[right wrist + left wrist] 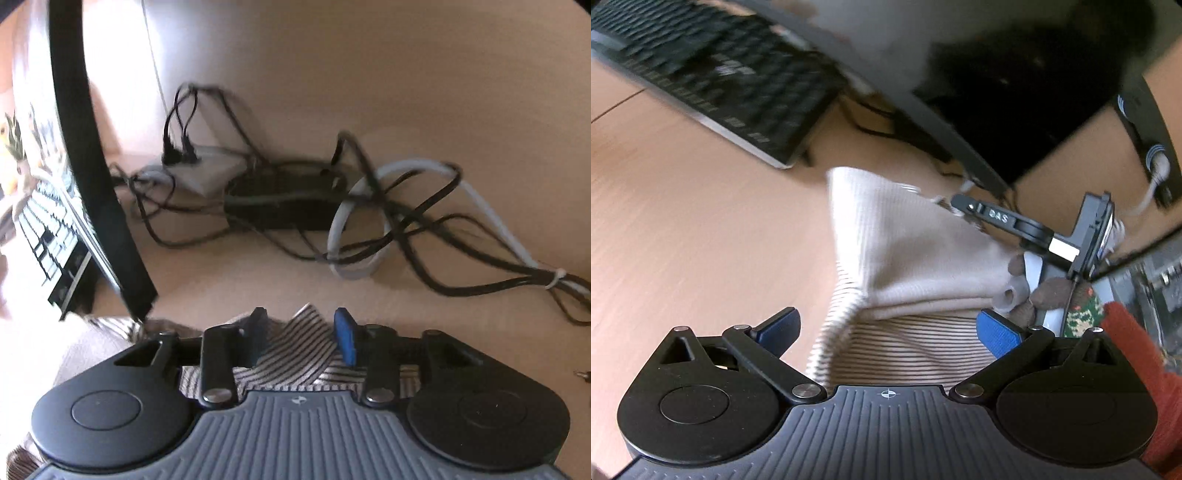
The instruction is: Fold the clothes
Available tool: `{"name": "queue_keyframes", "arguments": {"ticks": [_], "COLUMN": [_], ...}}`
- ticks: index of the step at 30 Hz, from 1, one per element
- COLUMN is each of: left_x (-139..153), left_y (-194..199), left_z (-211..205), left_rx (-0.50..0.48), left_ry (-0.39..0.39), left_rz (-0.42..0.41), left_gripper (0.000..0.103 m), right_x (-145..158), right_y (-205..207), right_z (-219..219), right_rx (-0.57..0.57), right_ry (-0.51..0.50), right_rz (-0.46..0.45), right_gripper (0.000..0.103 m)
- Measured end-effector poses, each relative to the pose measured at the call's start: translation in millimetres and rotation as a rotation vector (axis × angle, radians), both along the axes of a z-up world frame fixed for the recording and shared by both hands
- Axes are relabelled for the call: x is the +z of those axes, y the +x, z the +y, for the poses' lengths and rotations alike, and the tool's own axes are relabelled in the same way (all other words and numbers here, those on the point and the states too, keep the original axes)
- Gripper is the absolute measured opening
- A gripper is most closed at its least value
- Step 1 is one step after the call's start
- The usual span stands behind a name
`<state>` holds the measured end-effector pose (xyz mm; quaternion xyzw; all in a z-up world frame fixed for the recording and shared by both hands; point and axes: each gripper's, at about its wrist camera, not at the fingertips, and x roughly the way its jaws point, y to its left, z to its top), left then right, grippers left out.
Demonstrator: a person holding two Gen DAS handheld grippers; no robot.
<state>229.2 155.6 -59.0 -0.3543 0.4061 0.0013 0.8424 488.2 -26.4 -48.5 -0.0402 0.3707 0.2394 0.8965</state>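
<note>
- Left gripper (888, 330): jaws released over the striped garment (916, 343) on the tabletop (701, 229).
- Right gripper (303, 338): jaws grasping striped cloth.
- Keyboard (738, 92) and cable tangle (369, 214) lie close behind.

keyboard (713, 85) is all motion blur so no keys readable, the striped top (916, 347) runs under the left hand-held gripper (888, 332), and the cable tangle (388, 221) smears off the right edge

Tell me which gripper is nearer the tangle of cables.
Right. The right gripper faces the cables just beyond the striped garment; the left gripper sits farther back, by the keyboard.
</note>
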Motion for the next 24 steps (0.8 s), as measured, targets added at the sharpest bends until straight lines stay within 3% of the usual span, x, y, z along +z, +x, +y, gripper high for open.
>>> {"name": "queue_keyframes", "arguments": {"ticks": [1,2,4,8,12,15,18,24], "left_x": [-2,-3,-5,-2,5,10,15,23], "left_y": [-2,-2,-3,-2,4,11,27,66], "left_z": [3,5,8,15,27,38,41,5], "left_rx": [0.013,0.02,0.032,0.024,0.008,0.004,-0.019,-0.176], "left_ry": [-0.009,-0.015,-0.028,-0.039,-0.04,-0.058,-0.081,-0.036], "left_rz": [0.008,0.014,0.024,0.019,-0.013,-0.035,-0.055,-0.099], "left_gripper": [0.103,0.103,0.103,0.103,0.103,0.103,0.103,0.103], "right_x": [0,-1,5,44,82,84,62,29], "right_y": [-1,-2,-7,-47,-126,-182,-222,-244], "right_z": [4,8,5,-17,-49,-68,-82,-83], "right_rx": [0.008,0.016,0.019,0.008,-0.004,-0.033,-0.083,-0.156], "right_ry": [-0.035,-0.071,-0.086,0.005,0.076,0.08,0.055,0.019], "right_rz": [-0.013,-0.026,-0.041,-0.102,-0.115,-0.047,0.049,0.14], "right_gripper": [0.032,0.011,0.008,0.006,0.005,0.003,0.003,0.003]}}
